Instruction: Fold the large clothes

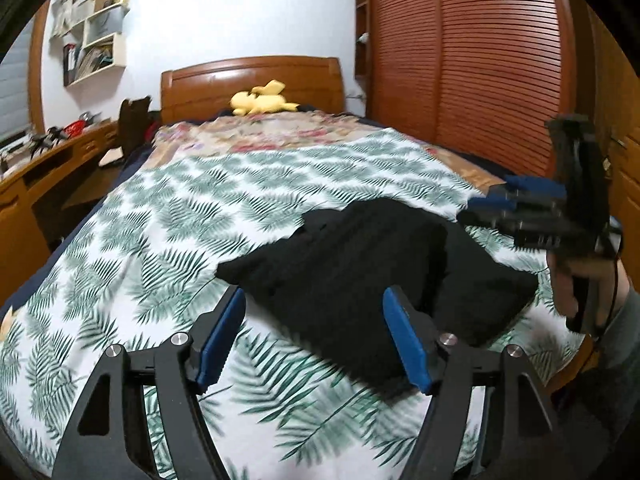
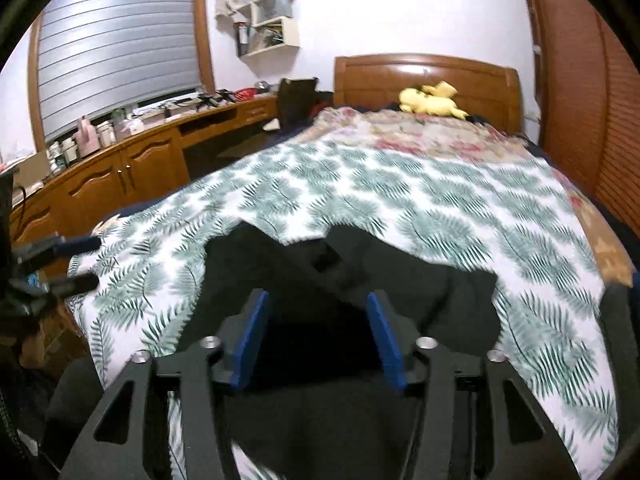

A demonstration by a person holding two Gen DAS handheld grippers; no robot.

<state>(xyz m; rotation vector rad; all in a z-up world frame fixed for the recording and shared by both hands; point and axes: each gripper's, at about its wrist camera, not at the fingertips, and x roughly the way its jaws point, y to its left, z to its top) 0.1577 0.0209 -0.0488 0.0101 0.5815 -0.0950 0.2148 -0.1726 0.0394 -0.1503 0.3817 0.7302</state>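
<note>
Black garment [image 1: 360,280] lies on the bed [image 1: 140,260], on the fern-print sheet, near the foot edge, bunched and partly doubled over, so judged mid-fold. Left gripper [image 1: 316,340] hovers at the garment's near-left corner, fingers spread, nothing between them: released, presumably so the cloth stays where it lies. Right gripper [image 2: 320,340] sits low over the garment's middle, fingers apart with dark cloth beneath them; no pinch visible, read as released. In the left view it stands at the garment's right edge, held by a hand [image 1: 580,280] in a grey sleeve. Both grippers flank the garment, likely to pick the next fold corners. Hard to read: black fabric swallows seams, so sleeve, collar and layer count are uncertain; the garment's near edge is hidden behind the right gripper's body; motion blur softens edges; garment type cannot be told
</note>
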